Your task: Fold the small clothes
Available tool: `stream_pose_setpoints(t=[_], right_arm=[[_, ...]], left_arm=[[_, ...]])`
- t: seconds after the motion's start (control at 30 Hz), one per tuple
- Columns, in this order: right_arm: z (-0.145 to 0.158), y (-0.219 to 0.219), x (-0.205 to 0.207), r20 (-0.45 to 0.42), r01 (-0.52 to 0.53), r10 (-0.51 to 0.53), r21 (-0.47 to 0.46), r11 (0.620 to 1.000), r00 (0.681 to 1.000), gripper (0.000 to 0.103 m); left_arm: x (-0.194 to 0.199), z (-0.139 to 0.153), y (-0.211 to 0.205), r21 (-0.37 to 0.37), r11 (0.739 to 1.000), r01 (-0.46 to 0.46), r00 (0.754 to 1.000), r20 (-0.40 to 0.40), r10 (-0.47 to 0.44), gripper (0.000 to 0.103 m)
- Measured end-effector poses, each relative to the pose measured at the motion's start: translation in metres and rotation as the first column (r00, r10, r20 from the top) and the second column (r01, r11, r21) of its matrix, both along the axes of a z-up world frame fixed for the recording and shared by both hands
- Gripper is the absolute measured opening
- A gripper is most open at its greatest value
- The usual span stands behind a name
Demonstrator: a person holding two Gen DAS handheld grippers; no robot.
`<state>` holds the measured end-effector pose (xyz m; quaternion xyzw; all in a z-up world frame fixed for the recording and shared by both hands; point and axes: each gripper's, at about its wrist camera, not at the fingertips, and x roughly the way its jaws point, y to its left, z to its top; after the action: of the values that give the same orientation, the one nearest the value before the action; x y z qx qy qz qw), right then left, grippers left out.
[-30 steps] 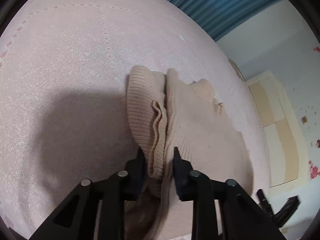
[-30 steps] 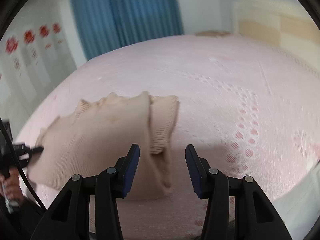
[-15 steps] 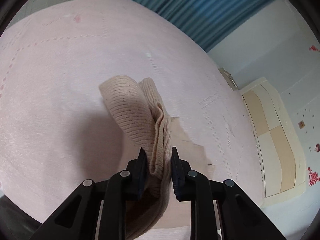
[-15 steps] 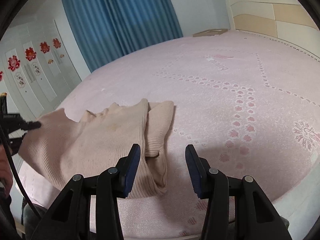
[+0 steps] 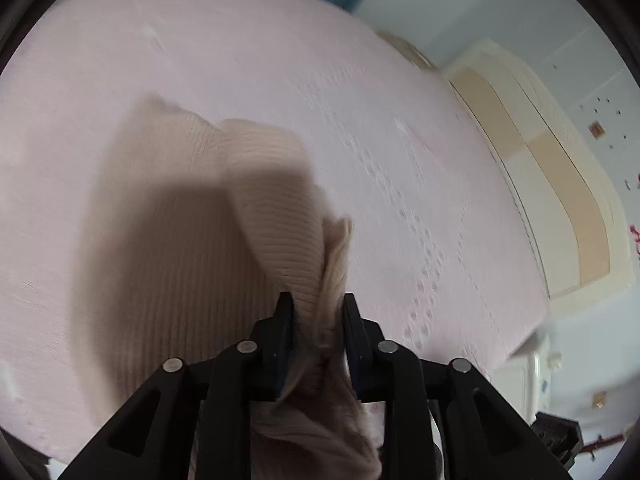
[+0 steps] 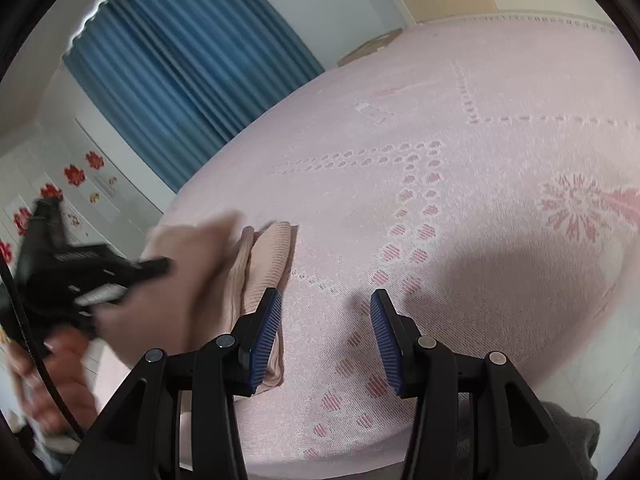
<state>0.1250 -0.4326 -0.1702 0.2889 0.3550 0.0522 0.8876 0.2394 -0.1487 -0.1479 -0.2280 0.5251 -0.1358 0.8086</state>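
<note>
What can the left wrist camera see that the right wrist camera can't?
Only the left wrist view shows the left gripper up close, pinching the sweater. Only the right wrist view shows the open right gripper, holding nothing, the hand holding the left gripper, and red flower stickers. Both show the sweater, the pink bed, the blue curtain and the headboard.
</note>
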Motion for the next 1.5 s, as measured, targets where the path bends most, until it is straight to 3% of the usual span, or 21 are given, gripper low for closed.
stream_pose_setpoints(t=[0.07,0.13,0.2,0.27,0.47,0.57,0.63,0.73,0.8,0.9,0.97,1.0,1.03,1.1,1.17,1.23,1.3,1.47,1.5], right_arm=[[0.000,0.002,0.000,0.007,-0.008,0.008,0.010,1.000,1.000,0.047],[0.001,0.010,0.001,0.018,-0.046,0.046,0.006,0.999,0.999,0.047],[0.003,0.022,0.003,0.032,-0.103,0.103,-0.004,0.995,0.994,0.047],[0.006,0.038,0.005,0.048,-0.167,0.167,-0.021,0.986,0.985,0.047],[0.028,0.072,0.000,0.147,-0.248,0.250,-0.029,0.968,0.957,0.048],[0.038,0.089,0.004,0.181,-0.277,0.278,-0.028,0.960,0.944,0.051],[0.036,0.100,0.014,0.149,-0.292,0.293,-0.029,0.956,0.944,0.051],[0.029,0.115,0.031,0.085,-0.281,0.284,-0.056,0.958,0.955,0.050],[0.023,0.125,0.043,0.046,-0.275,0.280,-0.093,0.957,0.959,0.037],[0.011,0.136,0.061,-0.013,-0.297,0.297,-0.112,0.948,0.955,0.012],[0.013,0.136,0.060,0.010,-0.323,0.326,-0.107,0.940,0.945,0.007],[0.017,0.132,0.056,0.037,-0.331,0.336,-0.103,0.938,0.941,0.006],[0.025,0.121,0.047,0.094,-0.310,0.316,-0.080,0.947,0.944,0.005],[0.026,0.105,0.041,0.119,-0.283,0.285,-0.027,0.959,0.951,0.005],[0.010,0.098,0.042,0.033,-0.247,0.249,-0.042,0.968,0.968,0.005],[-0.011,0.105,0.043,-0.058,-0.259,0.255,-0.090,0.962,0.965,0.005],[-0.018,0.114,0.040,-0.096,-0.277,0.265,-0.152,0.949,0.960,0.005],[0.017,0.123,0.039,0.008,-0.307,0.317,-0.221,0.926,0.948,0.013],[0.024,0.124,0.041,0.029,-0.307,0.323,-0.237,0.922,0.946,0.020]], left_arm=[[0.000,-0.004,-0.003,-0.094,0.994,0.061,0.997,-0.033,-0.065,0.024],[-0.004,0.006,0.007,-0.131,0.988,0.085,0.996,-0.010,-0.087,0.028],[-0.012,0.019,0.025,-0.096,0.993,0.067,0.997,0.053,-0.062,0.038],[-0.023,0.032,0.051,-0.016,0.999,0.033,0.993,0.111,-0.031,0.042],[-0.064,0.029,0.112,0.133,0.991,-0.008,0.988,0.155,-0.013,0.044],[-0.085,0.011,0.133,0.167,0.986,0.027,0.988,0.148,-0.052,0.044],[-0.102,-0.007,0.149,0.163,0.985,0.063,0.988,0.127,-0.084,0.044],[-0.113,-0.024,0.134,0.209,0.966,0.149,0.978,0.113,-0.175,0.044],[-0.116,-0.030,0.118,0.230,0.956,0.181,0.965,0.146,-0.217,0.044],[-0.111,-0.034,0.108,0.262,0.955,0.141,0.966,0.174,-0.190,0.040],[-0.110,-0.031,0.111,0.250,0.960,0.128,0.959,0.217,-0.184,0.020],[-0.110,-0.030,0.112,0.248,0.961,0.123,0.954,0.238,-0.184,0.017],[-0.112,-0.030,0.118,0.231,0.965,0.125,0.948,0.258,-0.185,0.017],[-0.109,-0.030,0.120,0.189,0.973,0.135,0.949,0.258,-0.182,0.017],[-0.109,-0.035,0.124,0.157,0.977,0.141,0.952,0.250,-0.178,0.016],[-0.107,-0.040,0.127,0.140,0.980,0.144,0.955,0.238,-0.174,0.017],[-0.112,-0.041,0.132,0.127,0.980,0.151,0.956,0.234,-0.177,0.018],[-0.113,-0.046,0.149,0.048,0.986,0.161,0.963,0.212,-0.168,0.023],[-0.114,-0.048,0.151,0.036,0.986,0.162,0.964,0.208,-0.166,0.025]])
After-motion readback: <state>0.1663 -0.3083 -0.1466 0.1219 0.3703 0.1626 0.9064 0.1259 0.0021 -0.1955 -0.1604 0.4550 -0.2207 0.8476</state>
